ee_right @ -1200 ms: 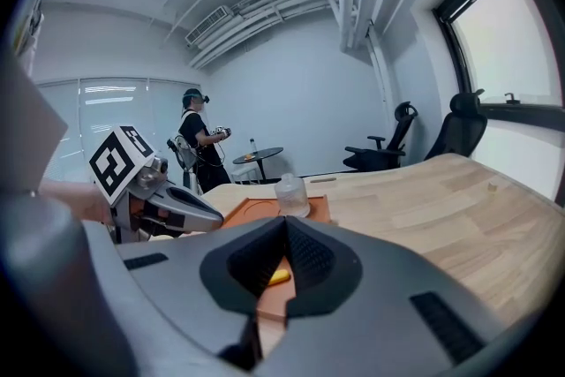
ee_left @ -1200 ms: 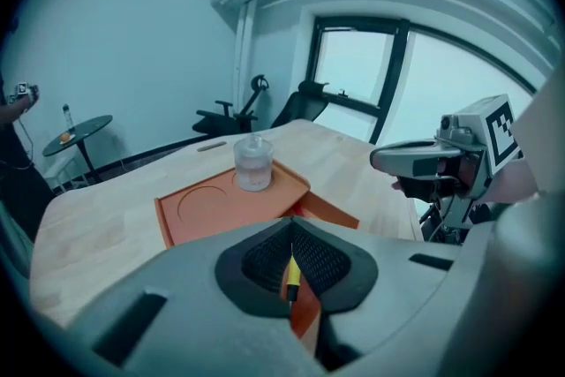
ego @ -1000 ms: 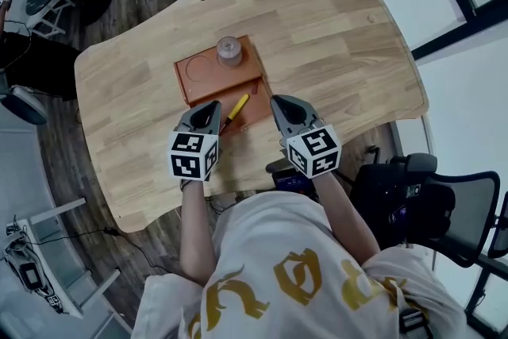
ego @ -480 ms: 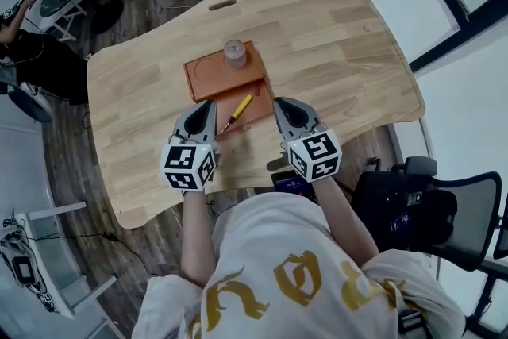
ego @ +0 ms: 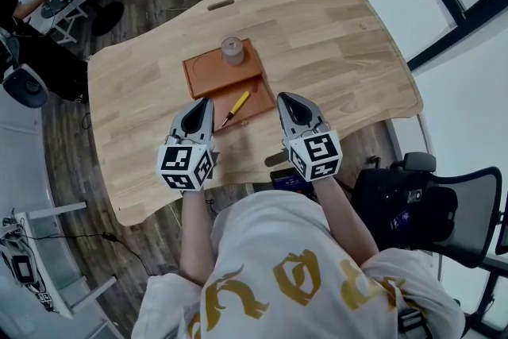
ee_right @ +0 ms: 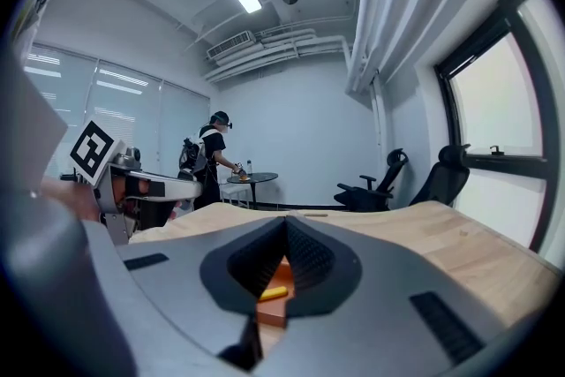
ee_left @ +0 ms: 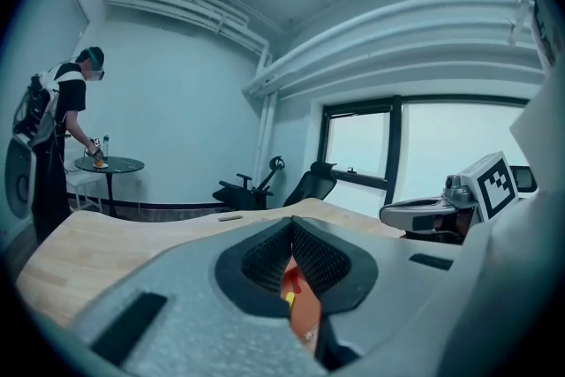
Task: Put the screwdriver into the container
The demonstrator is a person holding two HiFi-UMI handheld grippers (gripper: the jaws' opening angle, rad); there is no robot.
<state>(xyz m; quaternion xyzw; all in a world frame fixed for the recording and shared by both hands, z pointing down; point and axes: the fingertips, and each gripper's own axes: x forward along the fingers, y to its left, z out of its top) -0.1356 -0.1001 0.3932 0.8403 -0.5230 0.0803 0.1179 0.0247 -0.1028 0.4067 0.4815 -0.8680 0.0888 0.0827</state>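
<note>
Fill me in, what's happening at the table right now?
A person holds a two-jaw gripper in each hand above the wooden table. The left gripper and right gripper are both shut and empty, hovering on either side of the near end of the orange tray. The yellow-handled screwdriver lies in the tray's near section, and neither gripper touches it. A small grey cylinder stands in the far section.

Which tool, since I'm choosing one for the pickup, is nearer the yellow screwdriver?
Left, by a little. The left tool hangs just left of the screwdriver, beside its shaft; the right tool sits farther off, right of its handle end.
</note>
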